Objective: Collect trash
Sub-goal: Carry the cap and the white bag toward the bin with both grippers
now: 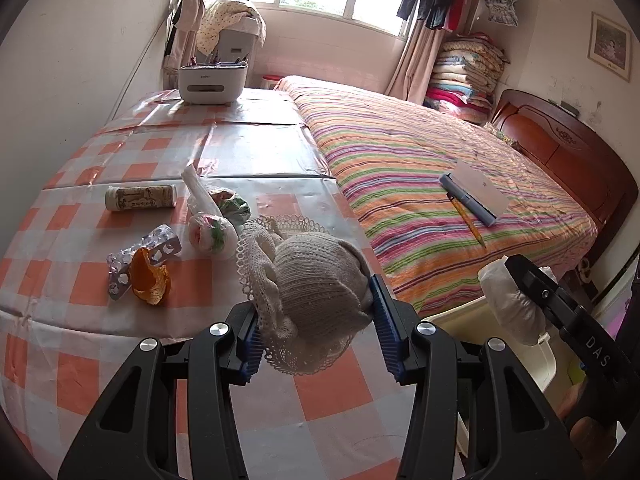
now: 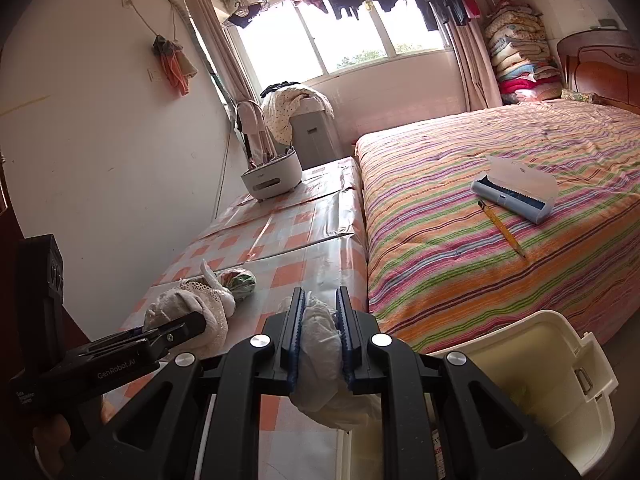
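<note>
My left gripper (image 1: 316, 320) is shut on a balled-up beige knit cloth with a lace edge (image 1: 308, 292), held just above the checked table (image 1: 280, 392). My right gripper (image 2: 320, 340) is shut on a crumpled white tissue wad (image 2: 320, 332), beside the table's edge and next to a cream plastic bin (image 2: 560, 392). In the left wrist view the right gripper (image 1: 516, 280) and its tissue (image 1: 508, 300) hang over that bin (image 1: 532, 364). On the table lie an orange peel (image 1: 150, 276), a used pill blister (image 1: 160, 244), a tied plastic bag of scraps (image 1: 212, 232) and a small printed bottle on its side (image 1: 140, 198).
A white desk organiser with pens (image 1: 212, 82) stands at the table's far end. The bed with a striped cover (image 1: 440, 176) runs along the right, bearing a lint roller case (image 1: 476, 196) and a pencil (image 1: 468, 224). A wall borders the table on the left.
</note>
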`<move>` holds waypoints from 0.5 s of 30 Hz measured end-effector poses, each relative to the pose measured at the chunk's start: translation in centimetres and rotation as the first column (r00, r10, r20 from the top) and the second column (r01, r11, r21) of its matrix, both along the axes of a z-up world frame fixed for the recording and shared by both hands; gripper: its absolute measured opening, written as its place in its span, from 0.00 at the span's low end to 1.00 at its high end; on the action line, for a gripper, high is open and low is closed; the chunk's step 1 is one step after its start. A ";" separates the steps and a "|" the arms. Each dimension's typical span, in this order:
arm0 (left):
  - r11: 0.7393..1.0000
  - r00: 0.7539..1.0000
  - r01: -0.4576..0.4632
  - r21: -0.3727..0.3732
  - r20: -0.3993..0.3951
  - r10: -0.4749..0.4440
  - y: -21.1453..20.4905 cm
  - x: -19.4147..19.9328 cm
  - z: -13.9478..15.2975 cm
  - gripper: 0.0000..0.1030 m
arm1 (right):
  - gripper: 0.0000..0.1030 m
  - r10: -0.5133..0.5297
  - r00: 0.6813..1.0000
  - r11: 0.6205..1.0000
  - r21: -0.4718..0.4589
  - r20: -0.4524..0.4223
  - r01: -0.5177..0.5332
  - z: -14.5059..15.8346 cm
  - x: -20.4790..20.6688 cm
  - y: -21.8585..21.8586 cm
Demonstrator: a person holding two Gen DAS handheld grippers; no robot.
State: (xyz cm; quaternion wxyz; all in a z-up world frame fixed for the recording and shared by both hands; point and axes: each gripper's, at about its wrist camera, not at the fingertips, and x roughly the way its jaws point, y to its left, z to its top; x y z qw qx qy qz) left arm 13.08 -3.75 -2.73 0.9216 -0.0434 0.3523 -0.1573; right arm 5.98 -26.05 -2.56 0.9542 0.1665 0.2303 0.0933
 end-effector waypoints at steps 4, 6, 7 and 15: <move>0.999 0.999 0.034 0.008 -0.005 -0.034 -1.3 -0.5 -0.3 0.45 | 0.16 -0.028 1.000 1.000 -0.009 0.012 0.028 0.3 -1.0 -0.9; 0.999 0.999 0.050 0.011 -0.003 -0.050 -1.9 -0.6 -0.3 0.45 | 0.16 -0.041 0.999 0.999 -0.011 0.015 0.041 0.3 -1.5 -1.4; 0.998 0.998 0.056 0.010 -0.002 -0.056 -2.2 -0.7 -0.3 0.45 | 0.16 -0.048 0.999 0.999 -0.009 0.016 0.048 0.3 -1.7 -1.7; 0.993 0.993 0.117 0.006 -0.006 -0.117 -4.5 -1.4 -0.2 0.45 | 0.16 -0.111 0.994 0.994 0.002 0.003 0.111 -0.5 -3.2 -4.6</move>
